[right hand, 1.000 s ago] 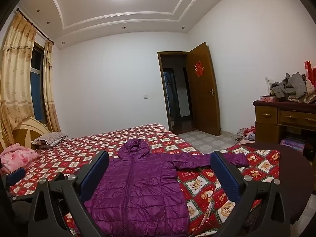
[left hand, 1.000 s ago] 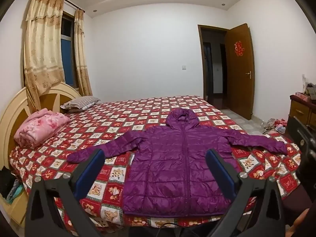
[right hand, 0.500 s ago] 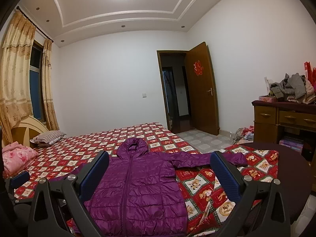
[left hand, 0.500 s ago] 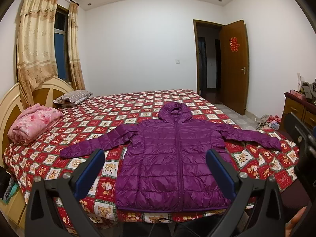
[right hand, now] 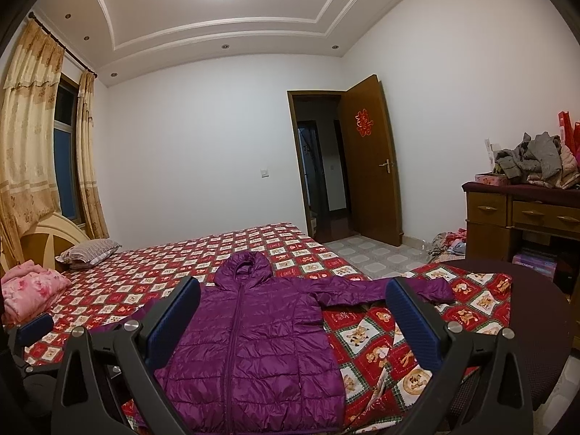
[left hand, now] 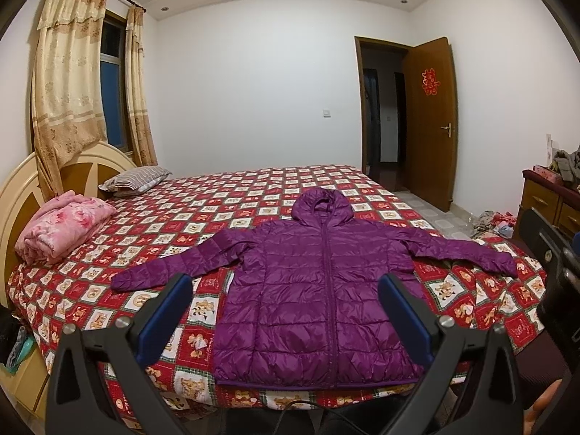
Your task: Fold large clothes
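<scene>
A purple hooded puffer jacket [left hand: 319,290] lies flat and zipped on the bed, front up, hood toward the far wall, both sleeves spread out sideways. Its hem reaches the bed's near edge. My left gripper [left hand: 286,286] hovers open above the near edge, its fingers framing the jacket's lower body without touching it. In the right wrist view the same jacket [right hand: 253,333] fills the lower middle. My right gripper [right hand: 293,290] is open over it, with nothing held. The right sleeve cuff [right hand: 438,286] lies just past its right finger.
The bed [left hand: 224,210] has a red checked quilt, a striped pillow [left hand: 136,177] and a folded pink blanket [left hand: 61,226] at the headboard. A wooden dresser [right hand: 525,221] piled with clothes stands at right. The door [right hand: 369,163] is open, and clothes lie on the floor [right hand: 447,244].
The left wrist view has tilted down a little and shifted, so the jacket sits slightly higher and more central between the fingers. The right wrist view barely changed. Both grippers stayed open.
</scene>
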### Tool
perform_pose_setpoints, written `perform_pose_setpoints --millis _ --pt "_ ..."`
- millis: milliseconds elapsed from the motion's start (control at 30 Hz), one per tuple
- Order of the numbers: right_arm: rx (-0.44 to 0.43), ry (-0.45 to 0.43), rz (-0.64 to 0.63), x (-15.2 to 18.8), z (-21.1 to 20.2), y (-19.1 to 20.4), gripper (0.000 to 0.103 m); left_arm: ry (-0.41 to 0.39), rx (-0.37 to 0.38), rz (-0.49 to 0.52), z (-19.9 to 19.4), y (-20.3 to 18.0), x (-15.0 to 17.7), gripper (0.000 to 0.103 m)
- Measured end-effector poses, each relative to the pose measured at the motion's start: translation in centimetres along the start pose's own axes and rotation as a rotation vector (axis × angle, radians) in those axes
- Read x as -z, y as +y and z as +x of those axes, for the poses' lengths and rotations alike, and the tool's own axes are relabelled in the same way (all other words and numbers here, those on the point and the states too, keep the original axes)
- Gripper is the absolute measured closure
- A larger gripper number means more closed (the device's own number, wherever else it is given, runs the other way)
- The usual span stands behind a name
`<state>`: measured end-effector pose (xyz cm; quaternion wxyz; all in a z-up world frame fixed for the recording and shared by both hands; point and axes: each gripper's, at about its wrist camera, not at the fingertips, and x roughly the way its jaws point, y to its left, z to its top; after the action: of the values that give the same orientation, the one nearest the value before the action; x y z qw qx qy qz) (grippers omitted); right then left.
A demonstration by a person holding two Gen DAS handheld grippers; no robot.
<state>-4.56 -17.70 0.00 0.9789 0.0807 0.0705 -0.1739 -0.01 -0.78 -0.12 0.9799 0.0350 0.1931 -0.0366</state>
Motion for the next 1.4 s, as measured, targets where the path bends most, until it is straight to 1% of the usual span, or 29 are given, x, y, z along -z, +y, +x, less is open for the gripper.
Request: perform_pose_setpoints --millis 833,1400 --pt "-0.004 0.008 -0.001 0.20 -0.05 0.34 0.001 0.006 -0.014 -0.011 0.11 0.84 0.35 0.000" --pt "-0.003 0.048 0.002 0.36 0.89 0.04 0.001 0.008 -0.012 -0.006 0.15 0.73 0.29 0.000"
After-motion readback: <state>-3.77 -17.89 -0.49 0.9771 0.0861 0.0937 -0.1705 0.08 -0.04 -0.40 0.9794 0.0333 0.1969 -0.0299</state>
